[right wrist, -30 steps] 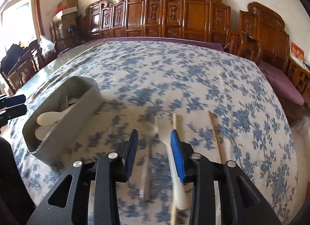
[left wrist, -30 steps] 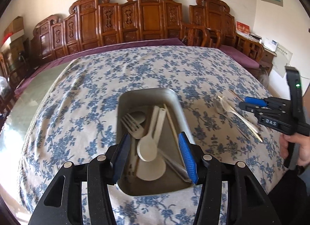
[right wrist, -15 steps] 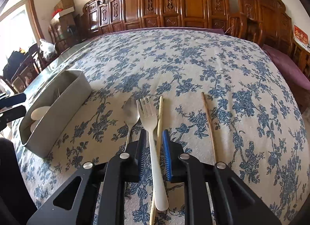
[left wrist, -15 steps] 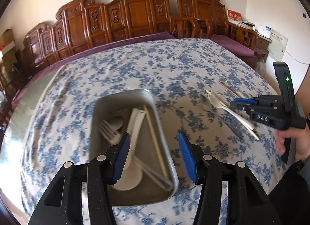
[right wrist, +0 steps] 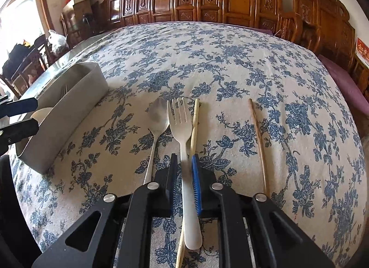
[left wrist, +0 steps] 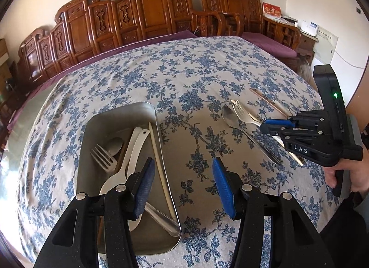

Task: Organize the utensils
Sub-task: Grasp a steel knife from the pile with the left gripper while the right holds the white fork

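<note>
Our right gripper (right wrist: 185, 181) sits low over the desk (right wrist: 230, 60), its fingers (right wrist: 196, 182) drawn close on either side of the white fork's (right wrist: 182, 134) handle; whether they actually clamp it we cannot tell. The fork lies on the floral cloth with a metal spoon (right wrist: 155, 127) just to its left, a pale chopstick (right wrist: 194, 125) touching its right side, and a brown chopstick (right wrist: 258, 138) further right. Our left gripper (left wrist: 182, 182) hovers with fingers (left wrist: 222, 189) wide apart and holding nothing, over the right rim of the metal tray (left wrist: 140, 108), which contains a metal fork (left wrist: 103, 158), white spoons (left wrist: 132, 152) and a chopstick (left wrist: 158, 159).
</note>
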Motion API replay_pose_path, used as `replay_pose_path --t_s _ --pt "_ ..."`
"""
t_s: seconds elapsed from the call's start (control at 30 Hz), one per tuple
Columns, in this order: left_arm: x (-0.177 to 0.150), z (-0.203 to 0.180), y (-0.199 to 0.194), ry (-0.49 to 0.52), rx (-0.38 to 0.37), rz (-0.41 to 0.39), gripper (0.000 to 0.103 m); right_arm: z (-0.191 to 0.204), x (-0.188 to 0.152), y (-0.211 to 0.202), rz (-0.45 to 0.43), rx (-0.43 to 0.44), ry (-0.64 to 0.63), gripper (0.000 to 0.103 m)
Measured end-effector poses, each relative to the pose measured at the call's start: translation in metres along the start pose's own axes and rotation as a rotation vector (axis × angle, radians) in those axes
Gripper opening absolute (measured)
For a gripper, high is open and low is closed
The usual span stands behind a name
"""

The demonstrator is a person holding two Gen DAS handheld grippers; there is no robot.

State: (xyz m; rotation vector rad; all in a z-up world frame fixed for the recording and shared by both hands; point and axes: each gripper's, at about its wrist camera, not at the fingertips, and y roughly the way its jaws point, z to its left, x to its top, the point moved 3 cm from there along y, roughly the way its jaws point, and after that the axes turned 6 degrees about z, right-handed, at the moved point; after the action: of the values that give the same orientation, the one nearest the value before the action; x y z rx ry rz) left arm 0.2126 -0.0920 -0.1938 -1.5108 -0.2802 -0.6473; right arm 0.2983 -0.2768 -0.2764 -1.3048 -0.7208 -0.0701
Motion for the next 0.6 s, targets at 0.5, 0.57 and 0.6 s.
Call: replay_pose_path --t_s 0.5,0.57,0.6 --pt "0.001 -0.003 -0.004 0.012 0.007 0.008 0.049 0.006 0.002 -0.003 -0.007 -0.006 -0.037 0.009" --pt "0.002 -0.005 -0.002 0.017 0.004 0.012 0.049 -0.001 0.004 -0.01 -0.037 0.037 0.003 0.009" --pt "0.003 -0.007 -0.001 0.02 0.003 0.013 0.049 -0.002 0.005 -0.014 -0.054 0.047 0.013 0.009"
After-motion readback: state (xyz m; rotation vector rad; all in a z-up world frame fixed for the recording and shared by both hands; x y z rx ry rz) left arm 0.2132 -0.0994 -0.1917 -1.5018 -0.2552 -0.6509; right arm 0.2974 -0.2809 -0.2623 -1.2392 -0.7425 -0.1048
